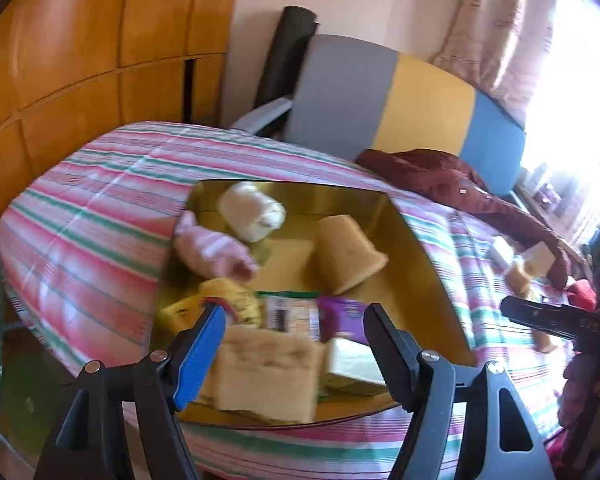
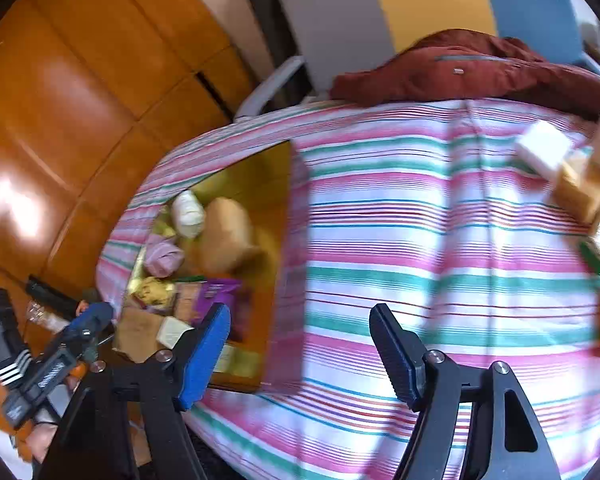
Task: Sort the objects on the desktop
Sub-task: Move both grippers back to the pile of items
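The striped cloth [image 2: 440, 216] covered the whole surface and was the largest item in both views. Behind it stood a panel [image 1: 384, 96] in grey, yellow and blue, with a dark red jacket [image 2: 460, 68] lying at the far edge of the cloth. A gold tray [image 1: 416, 280] rested on the cloth on its left part. Inside the tray lay a tan block [image 1: 346, 252], a white roll [image 1: 252, 210] touching a pink striped bundle [image 1: 212, 248], a yellow packet [image 1: 232, 304], a purple packet [image 1: 342, 314], and a pale slab [image 1: 266, 376] at the near edge. Well apart from the tray, near the right edge of the cloth, a white box [image 2: 544, 152] sat just beside a tan box [image 2: 580, 190]; blur hid finer detail. The left tongs [image 1: 294, 340] hung above the near end of the tray, jaws wide apart and holding nothing. The right tongs [image 2: 300, 344] hung above the cloth beside the tray, jaws likewise wide apart and empty.
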{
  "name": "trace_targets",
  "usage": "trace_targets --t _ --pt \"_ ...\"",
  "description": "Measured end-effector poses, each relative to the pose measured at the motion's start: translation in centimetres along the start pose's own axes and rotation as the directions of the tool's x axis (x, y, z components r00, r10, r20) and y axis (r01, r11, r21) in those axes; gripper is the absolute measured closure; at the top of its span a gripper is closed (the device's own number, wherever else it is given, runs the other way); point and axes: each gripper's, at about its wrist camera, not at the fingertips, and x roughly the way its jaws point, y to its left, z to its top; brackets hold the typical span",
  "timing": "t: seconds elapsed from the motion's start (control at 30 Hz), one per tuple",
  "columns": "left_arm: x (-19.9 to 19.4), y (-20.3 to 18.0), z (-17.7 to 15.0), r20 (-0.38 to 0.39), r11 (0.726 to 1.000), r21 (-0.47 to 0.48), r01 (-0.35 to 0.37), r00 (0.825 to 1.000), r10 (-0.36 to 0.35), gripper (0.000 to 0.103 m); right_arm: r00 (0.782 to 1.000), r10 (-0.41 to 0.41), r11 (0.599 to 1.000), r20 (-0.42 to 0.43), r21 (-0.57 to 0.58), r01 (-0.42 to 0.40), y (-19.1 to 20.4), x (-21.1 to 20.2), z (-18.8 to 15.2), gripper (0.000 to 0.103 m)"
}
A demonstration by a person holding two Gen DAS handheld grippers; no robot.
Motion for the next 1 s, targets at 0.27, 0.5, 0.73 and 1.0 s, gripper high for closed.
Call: trace_targets --t 0.27,0.5,0.73,1.0 --pt "1.2 -7.3 0.2 -0.055 0.977 0.146 0.157 0.987 -0.151 0.037 0.995 -0.098 0.988 0.035 0.121 0.093 -6.6 -3.9 1.1 0.029" --pt "2.5 -12.7 -0.3 -0.133 0.941 0.210 0.266 0.961 -0.242 0.037 0.962 -0.264 0.924 0.074 0.304 0.231 -15.4 -8.6 1.1 0.029" --pt "3.6 -17.6 0.7 -0.173 0.918 0.252 0.307 0.947 -0.269 0.037 0.919 -0.381 0.799 0.098 0.534 0.275 -24.9 -12.1 1.1 0.029" --pt "5.1 -23.9 2.6 -0.185 0.891 0.304 0.337 0.939 -0.291 0.036 0.904 -0.421 0.726 0.073 0.625 0.287 -30.7 -11.3 2.5 0.030"
